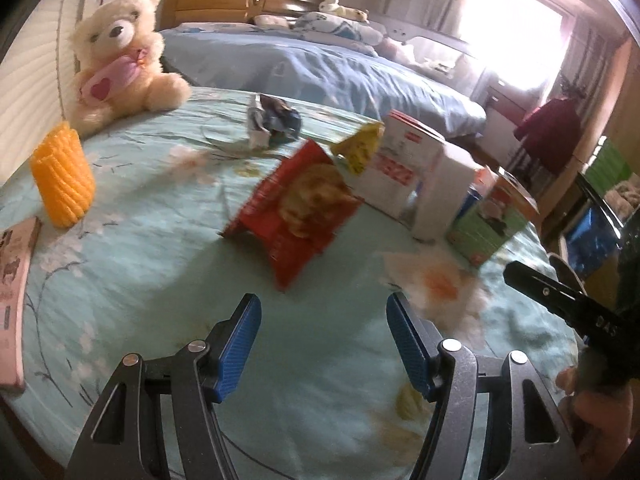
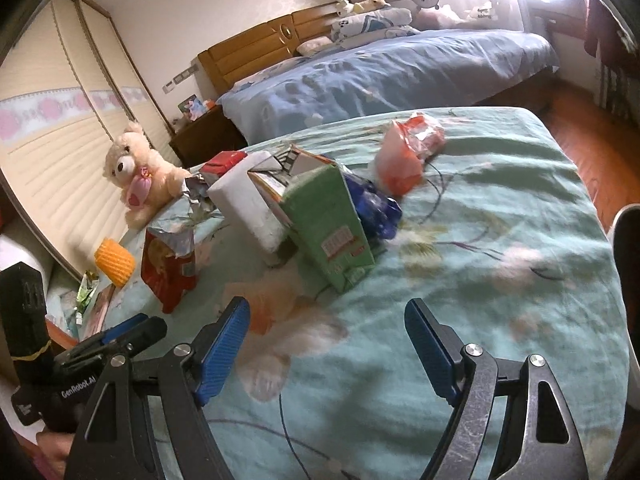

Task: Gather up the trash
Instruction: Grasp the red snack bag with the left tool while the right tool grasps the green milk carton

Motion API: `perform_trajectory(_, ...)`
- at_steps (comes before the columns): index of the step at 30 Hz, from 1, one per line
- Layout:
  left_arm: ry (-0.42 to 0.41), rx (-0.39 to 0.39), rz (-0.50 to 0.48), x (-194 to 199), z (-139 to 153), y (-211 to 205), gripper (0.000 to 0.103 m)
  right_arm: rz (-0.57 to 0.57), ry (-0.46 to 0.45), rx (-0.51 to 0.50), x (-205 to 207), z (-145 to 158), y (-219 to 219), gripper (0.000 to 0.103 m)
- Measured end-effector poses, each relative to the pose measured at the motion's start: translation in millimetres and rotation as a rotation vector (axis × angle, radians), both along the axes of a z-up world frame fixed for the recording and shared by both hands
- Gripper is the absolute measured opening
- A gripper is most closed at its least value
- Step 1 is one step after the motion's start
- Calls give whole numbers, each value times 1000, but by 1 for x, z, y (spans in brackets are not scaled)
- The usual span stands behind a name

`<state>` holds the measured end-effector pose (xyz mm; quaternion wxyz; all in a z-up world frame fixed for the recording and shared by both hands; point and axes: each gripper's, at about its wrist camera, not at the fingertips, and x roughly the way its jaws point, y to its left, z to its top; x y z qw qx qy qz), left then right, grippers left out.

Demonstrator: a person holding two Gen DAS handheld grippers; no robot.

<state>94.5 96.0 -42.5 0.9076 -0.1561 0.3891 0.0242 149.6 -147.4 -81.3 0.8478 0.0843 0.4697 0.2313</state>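
Left wrist view looks down over a bed covered in a pale green floral sheet (image 1: pixel 140 248), with the left claw (image 1: pixel 323 344) held above it, its blue pads wide apart and nothing between them. Just ahead of it stands a red snack bag (image 1: pixel 298 208), upright and open at the top, with a small yellow packet (image 1: pixel 360 148) behind it, touching a white and red carton (image 1: pixel 404 168). A green carton (image 1: pixel 492 220) lies to the right, and a crumpled dark wrapper (image 1: pixel 272 124) sits farther back. An orange ribbed cup (image 1: pixel 64 176) and a cream teddy bear (image 1: pixel 124 56) stand at the left, well apart from the trash. In the right wrist view, the right claw (image 2: pixel 328 344) also hangs open and empty over the sheet, near the green carton (image 2: pixel 332 220), a white foam block (image 2: pixel 248 200), a blue wrapper (image 2: pixel 376 204) and an orange plastic bag (image 2: pixel 408 152). The left claw (image 2: pixel 120 332) shows at the lower left edge.
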Motion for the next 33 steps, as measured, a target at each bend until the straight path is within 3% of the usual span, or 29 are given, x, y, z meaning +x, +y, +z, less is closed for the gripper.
perform_trajectory(6, -9, 25, 16, 13, -1, 16, 70, 3, 2, 1, 10, -4, 9, 81)
perform_trajectory(17, -5, 42, -24, 52, -11, 25, 67, 5, 11, -30, 33, -13, 22, 80)
perform_trajectory(19, -7, 46, -40, 55, -11, 23, 62, 1, 15, -34, 37, -15, 22, 78)
perform_trajectory(21, 2, 41, -68, 59, -14, 21, 41, -1, 14, -40, 40, -16, 22, 68)
perform_trajectory(23, 18, 31, -86, 64, -17, 20, 28, -3, 20, -48, 42, -17, 23, 48)
perform_trajectory(26, 8, 31, -107, 65, -15, 19, 21, -7, 27, -35, 42, -18, 21, 42)
perform_trajectory(33, -15, 42, -144, 56, -15, 7, 9, 4, 20, -16, 28, -15, 14, 38)
